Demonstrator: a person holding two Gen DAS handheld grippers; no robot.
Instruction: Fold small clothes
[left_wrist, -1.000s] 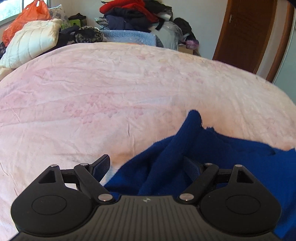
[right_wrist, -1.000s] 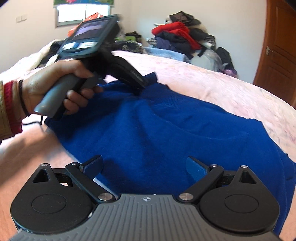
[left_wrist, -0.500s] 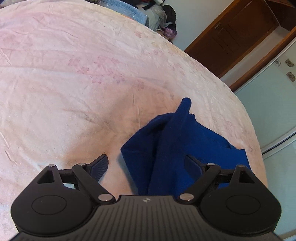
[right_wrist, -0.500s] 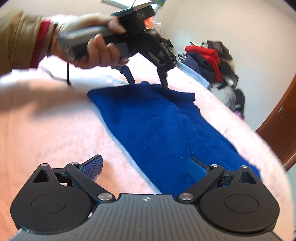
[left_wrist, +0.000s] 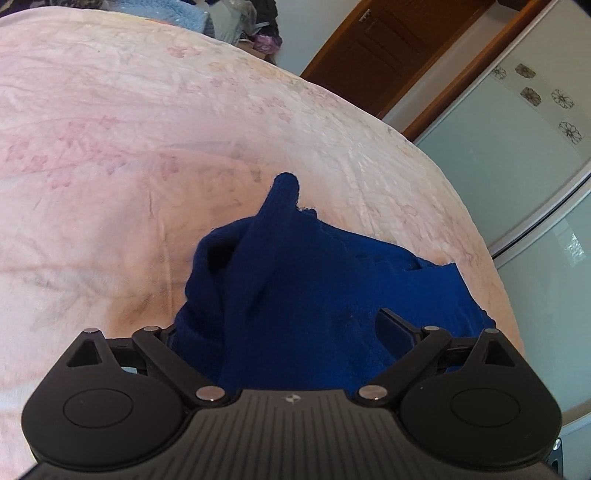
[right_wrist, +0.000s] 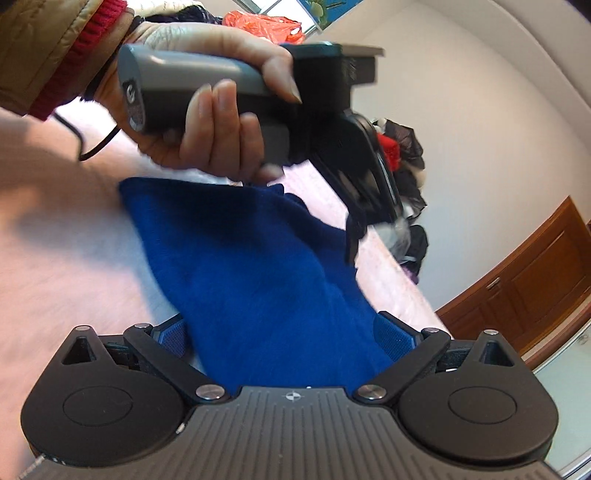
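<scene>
A dark blue knit garment (left_wrist: 306, 280) lies bunched on the pink bedspread (left_wrist: 129, 166), one narrow end sticking up and away. My left gripper (left_wrist: 284, 332) is open, its fingers wide apart over the garment's near part. In the right wrist view the same garment (right_wrist: 266, 273) spreads across the bed. My right gripper (right_wrist: 284, 336) is open over the garment's near edge. The left gripper (right_wrist: 354, 236) shows there held in a hand above the garment's far side.
A pile of clothes (right_wrist: 399, 147) sits at the far end of the bed. A brown wooden door (left_wrist: 373, 51) and a pale glass wardrobe door (left_wrist: 524, 155) stand beyond the bed's right edge. An orange bag (right_wrist: 266, 26) is by the window.
Both grippers have swung right and tilted. The left gripper rose off the garment and moved over its far side. The garment now looks more bunched up near the left gripper.
</scene>
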